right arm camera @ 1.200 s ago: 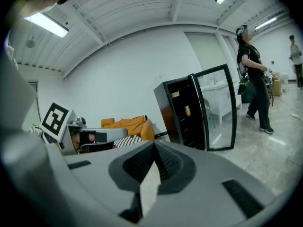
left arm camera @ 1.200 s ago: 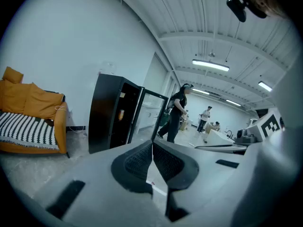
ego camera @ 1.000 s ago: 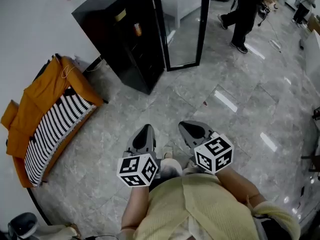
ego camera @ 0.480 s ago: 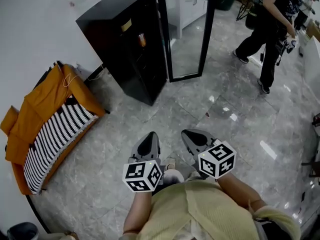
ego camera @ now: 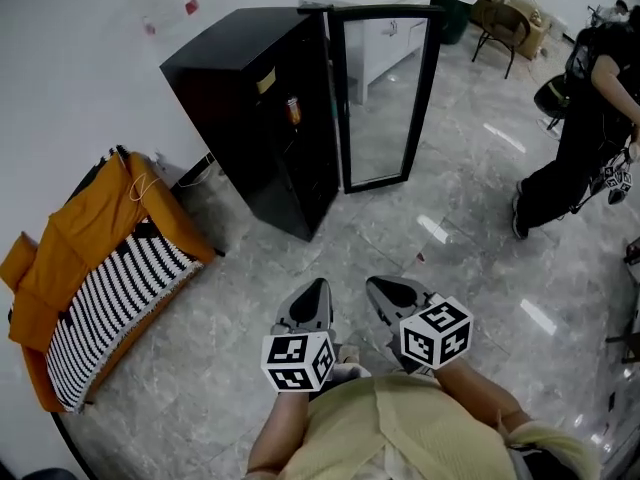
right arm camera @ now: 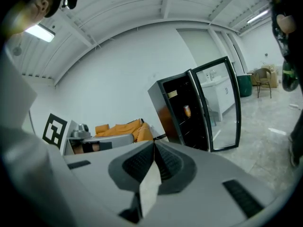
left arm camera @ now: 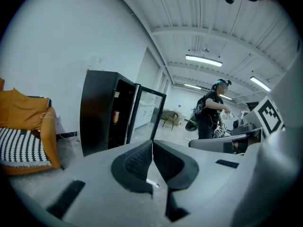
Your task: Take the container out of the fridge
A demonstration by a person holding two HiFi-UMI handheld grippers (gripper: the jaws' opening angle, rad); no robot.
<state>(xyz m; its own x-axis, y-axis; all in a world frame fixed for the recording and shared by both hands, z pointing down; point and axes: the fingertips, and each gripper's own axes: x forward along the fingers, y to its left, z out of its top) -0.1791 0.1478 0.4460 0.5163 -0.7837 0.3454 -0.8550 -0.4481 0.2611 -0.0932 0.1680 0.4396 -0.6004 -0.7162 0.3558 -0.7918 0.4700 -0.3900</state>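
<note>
Head view looked steeply down on a grey marble floor (ego camera: pixel 450 218), with the left gripper (ego camera: pixel 318 288) and right gripper (ego camera: pixel 378 286) held side by side near the bottom edge, both aimed toward 12 o'clock. From them a black fridge (ego camera: pixel 230 88) stood well apart at about 11 o'clock against a white wall (ego camera: pixel 80 48), its glass door (ego camera: pixel 385 98) swung wide open toward 1 o'clock. The container (ego camera: pixel 294 111), a small orange one, sat upright on a shelf inside the fridge near the open front edge, far from either gripper. A seat (ego camera: pixel 60 258) draped in orange cloth, with a black-and-white striped cushion (ego camera: pixel 110 288) on it, lay at 9 o'clock along the wall. A person (ego camera: pixel 590 128) in dark clothes stood at 2 o'clock, and a chair (ego camera: pixel 505 23) was farther off at 1 o'clock. Left gripper view showed its fingers (left arm camera: pixel 137 162) pressed together at the tips with nothing between them, the fridge and the container at 11 o'clock beyond them. Right gripper view showed its fingers (right arm camera: pixel 137 164) likewise meeting at the tips and empty, with the open fridge and the orange container at 1 o'clock and the left gripper's marker cube (right arm camera: pixel 54 126) at 9 o'clock.
</note>
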